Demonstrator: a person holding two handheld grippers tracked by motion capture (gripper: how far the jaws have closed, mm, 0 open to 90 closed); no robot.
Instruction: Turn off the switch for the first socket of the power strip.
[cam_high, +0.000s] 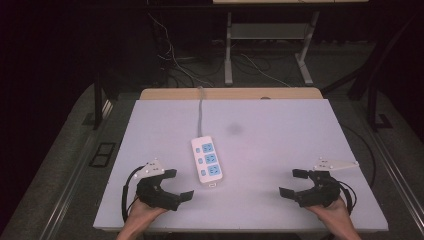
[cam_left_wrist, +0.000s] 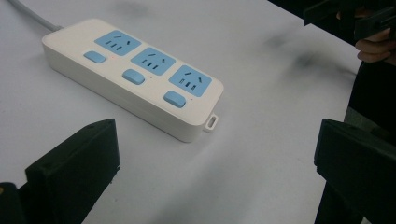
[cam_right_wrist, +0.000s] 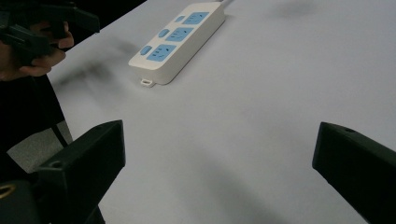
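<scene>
- High view shows the left tongs (cam_high: 180, 184) and the right tongs (cam_high: 291, 182) resting low on the near part of the bench (cam_high: 280, 125), each in a hand, both with jaws spread wide and nothing between them.
- Between the two tongs, a little forward of both, lies the power strip (cam_high: 207, 159), flat on the bench with its blue sockets facing up.
- Its long axis runs away from the person, nearly straight and slightly slanted, with the cord (cam_high: 201, 112) leaving the far end toward the back edge of the bench.
- Its near end, with a small hanging tab, points back toward the gap between the two tongs.
- From the left tongs, the power strip lies just ahead and to the inner side, near but apart; in the left gripper view the power strip (cam_left_wrist: 135, 74) sits just beyond the open jaws, running diagonally across them.
- From the right tongs, the power strip lies well off toward the inner side and ahead; in the right gripper view the power strip (cam_right_wrist: 180, 39) appears far up the bench, with bare surface between.
- Judging from this, the left hand is the nearer one, and a short reach forward and inward would bring its jaws across the strip's narrow width.
- The right tongs would have to cross much more bench to reach the same near end.
</scene>
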